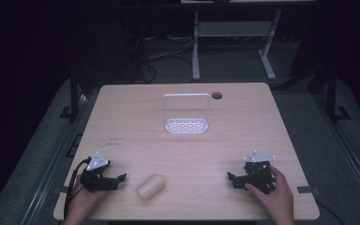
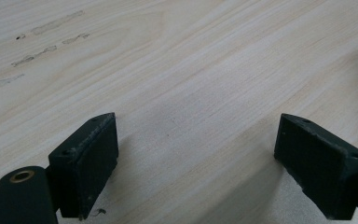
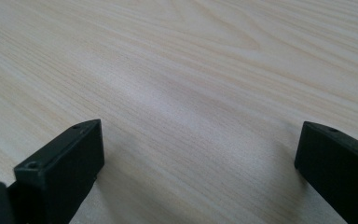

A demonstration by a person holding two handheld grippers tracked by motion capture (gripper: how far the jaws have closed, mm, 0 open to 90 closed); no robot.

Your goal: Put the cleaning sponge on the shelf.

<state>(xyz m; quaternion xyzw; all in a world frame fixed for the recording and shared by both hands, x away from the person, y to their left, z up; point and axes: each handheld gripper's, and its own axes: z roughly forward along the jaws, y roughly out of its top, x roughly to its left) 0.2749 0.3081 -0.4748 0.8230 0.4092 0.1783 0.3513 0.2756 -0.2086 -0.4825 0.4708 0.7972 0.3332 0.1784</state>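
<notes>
A tan cylinder (image 1: 150, 186), like a roll or spool, lies on its side near the front edge of the wooden table (image 1: 183, 150). My left gripper (image 1: 120, 178) rests on the table just left of the cylinder, apart from it, with its jaws pointing right. In the left gripper view that gripper (image 2: 196, 140) stands open over bare wood. My right gripper (image 1: 230, 178) sits at the front right, held by a hand, its jaws pointing left. In the right gripper view the gripper (image 3: 200, 149) is open with nothing between its jaws.
A white wire rack (image 1: 186, 114) with a perforated base and a tall hoop stands at the table's far middle. A round cable hole (image 1: 216, 95) is behind it to the right. Faint marks (image 1: 116, 141) show on the wood at left. Desk legs and cables lie beyond.
</notes>
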